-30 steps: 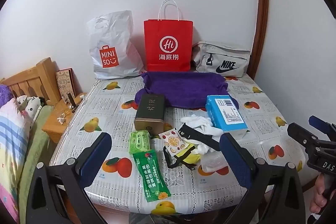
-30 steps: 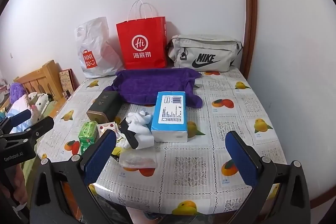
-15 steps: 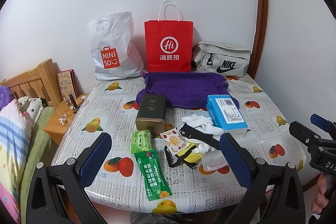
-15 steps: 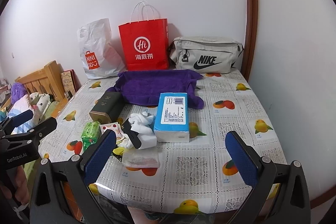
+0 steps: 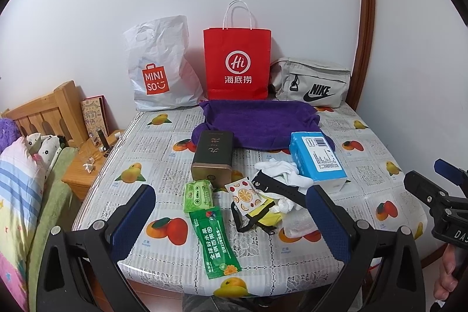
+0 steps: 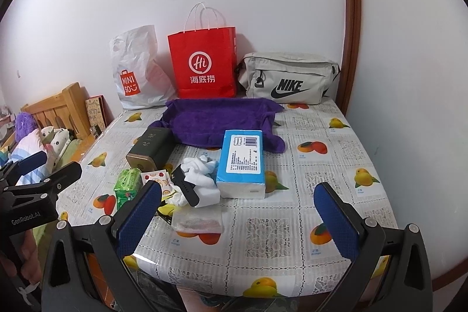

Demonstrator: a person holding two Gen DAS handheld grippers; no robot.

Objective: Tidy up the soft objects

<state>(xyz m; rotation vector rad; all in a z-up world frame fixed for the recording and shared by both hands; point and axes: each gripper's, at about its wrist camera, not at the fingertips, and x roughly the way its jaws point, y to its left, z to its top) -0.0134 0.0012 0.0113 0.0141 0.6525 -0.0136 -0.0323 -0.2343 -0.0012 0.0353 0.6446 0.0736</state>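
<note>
While the left hand-held gripper [image 5: 232,220] is hovering over the near edge of the bench [image 5: 377,142], its blue-padded fingers [image 5: 136,212] are standing wide apart, released and grasping nothing. Between them, in the left wrist view, a green sachet [image 5: 216,241] is lying near the bench's front edge, with a green wipes pack [image 5: 198,194] just behind it and a dark tin box [image 5: 213,158] farther back. To the right, a fruit-print packet [image 5: 245,193] is resting beside a black strap [image 5: 278,187] that is crossing a bundle of white socks [image 5: 285,171], and a blue tissue pack [image 5: 317,161] is touching those socks. A purple towel [image 5: 259,122] is spreading out behind, in front of a red paper bag [image 5: 237,63], a white plastic bag [image 5: 161,69] and a grey waist bag [image 5: 311,82] by the wall. The right hand-held gripper [image 5: 438,189] is showing at the right edge.

Turning to the right wrist view, the right hand-held gripper [image 6: 237,221] is likewise hanging released, fingers [image 6: 336,221] spread and empty. The white socks [image 6: 201,177] are lying between the tin box [image 6: 149,148] and the tissue pack [image 6: 242,163], with a clear plastic pouch [image 6: 197,220] just in front and the purple towel [image 6: 216,120] behind. The left hand-held gripper [image 6: 38,168] is appearing at the left.
</note>
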